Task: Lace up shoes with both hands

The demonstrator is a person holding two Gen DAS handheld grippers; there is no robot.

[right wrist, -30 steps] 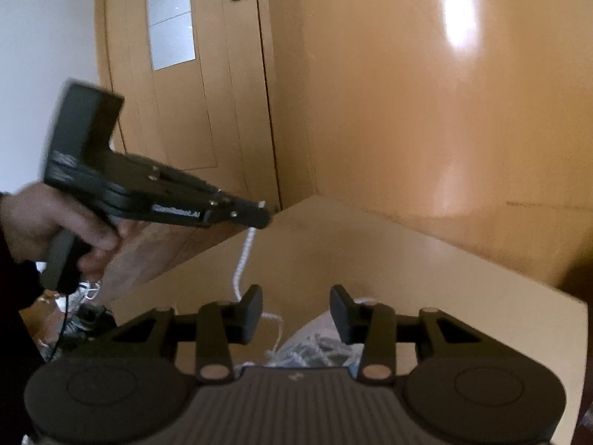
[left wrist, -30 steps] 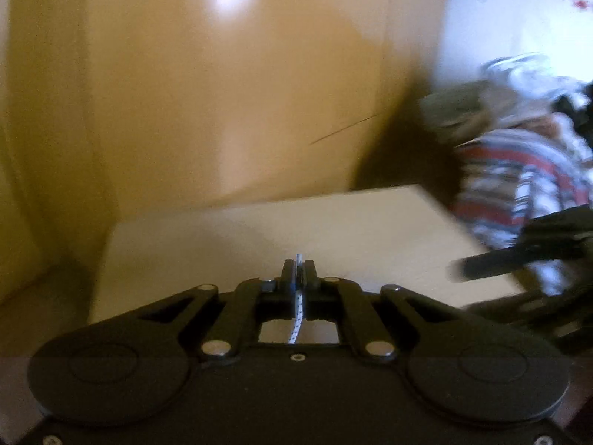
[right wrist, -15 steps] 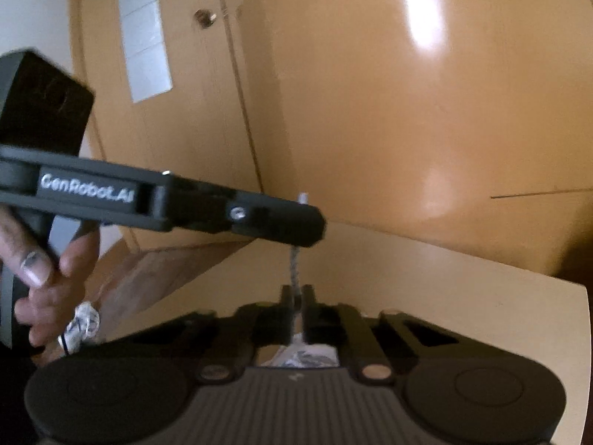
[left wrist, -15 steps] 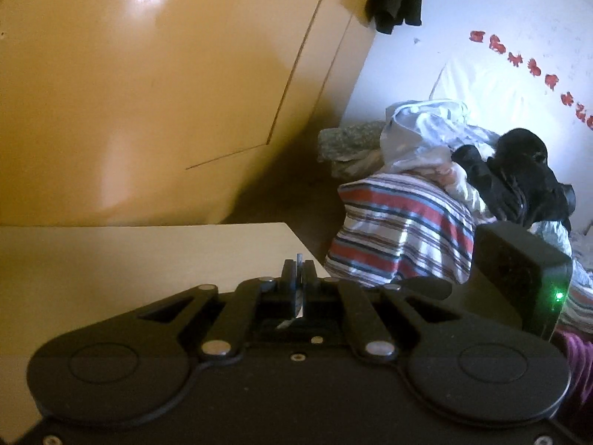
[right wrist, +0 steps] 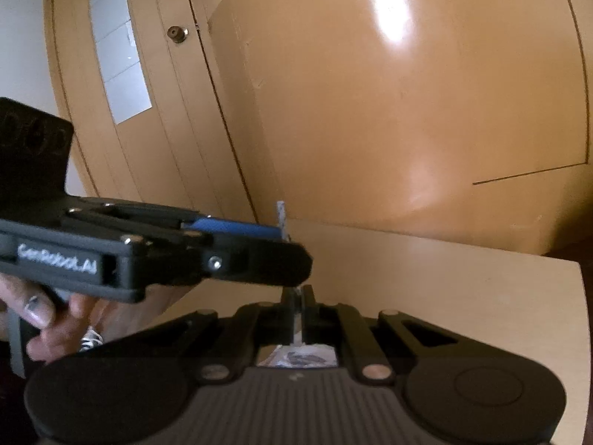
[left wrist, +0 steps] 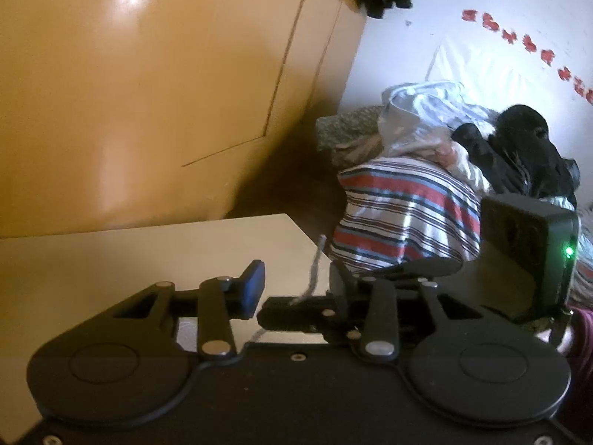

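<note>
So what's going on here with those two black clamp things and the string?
A person is lacing a shoe with a hand-held black two-finger gripper in each hand. The right gripper is shut on the thin white shoelace, its tip poking up. The left gripper is opening its jaws, with the lace between its fingers but no longer pinched. It looks like a handover above the pale wooden table.

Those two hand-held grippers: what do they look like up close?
Both are matt black plastic. The left gripper has two round discs at its base, linkage bars with silver rivets, and blue pads inside its fingers. The right gripper has the same build, with a ribbed grey top. The left one's side carries white "GenRobot.AI" lettering. A small green light glows on the right one's box-shaped body.
</note>
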